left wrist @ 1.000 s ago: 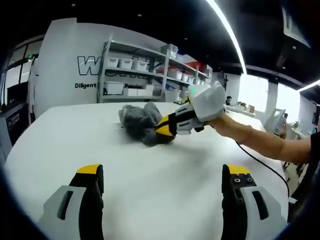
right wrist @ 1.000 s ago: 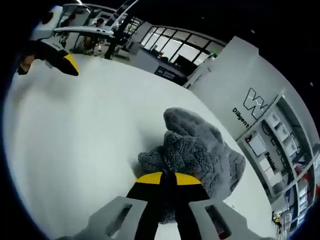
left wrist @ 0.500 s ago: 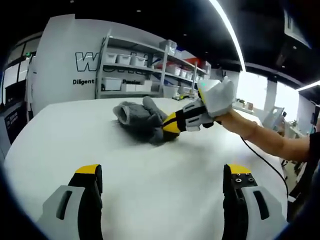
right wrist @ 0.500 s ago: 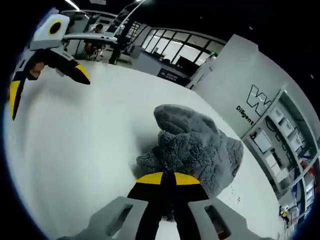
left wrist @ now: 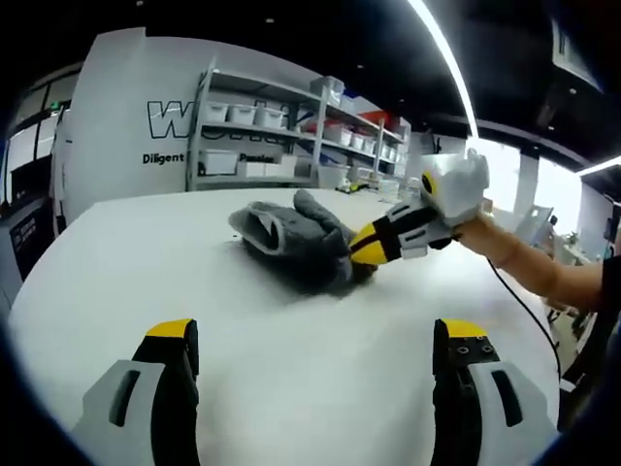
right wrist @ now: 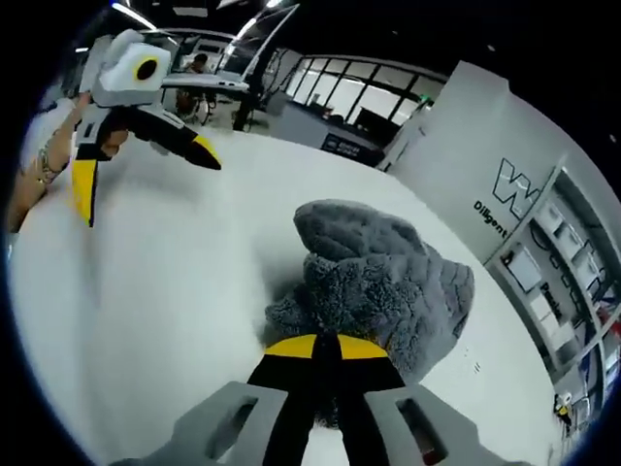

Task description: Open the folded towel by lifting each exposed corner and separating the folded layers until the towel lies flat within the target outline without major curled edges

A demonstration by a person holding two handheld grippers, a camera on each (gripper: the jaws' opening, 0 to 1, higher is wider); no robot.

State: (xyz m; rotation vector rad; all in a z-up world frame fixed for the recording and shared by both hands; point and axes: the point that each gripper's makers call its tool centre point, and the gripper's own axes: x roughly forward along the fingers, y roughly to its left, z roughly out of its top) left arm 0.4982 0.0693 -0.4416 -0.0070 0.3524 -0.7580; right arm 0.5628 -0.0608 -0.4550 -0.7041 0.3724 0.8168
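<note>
A broad white table with a smooth matte top (left wrist: 116, 282) (right wrist: 146, 320) carries a crumpled grey fleece towel (left wrist: 291, 233) (right wrist: 388, 282), bunched toward the far middle; it seems partly raised off the surface.

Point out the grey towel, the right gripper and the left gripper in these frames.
grey towel (right wrist: 388, 282): right gripper view, on its bunched fluffy middle.
right gripper (right wrist: 326, 351): right gripper view, between its yellow tips, shut on the towel's edge.
left gripper (left wrist: 315, 345): left gripper view, midway between its open yellow-tipped jaws.

The towel (left wrist: 291, 238) lies on the table (left wrist: 291, 388), shelving (left wrist: 281, 131) behind it.
</note>
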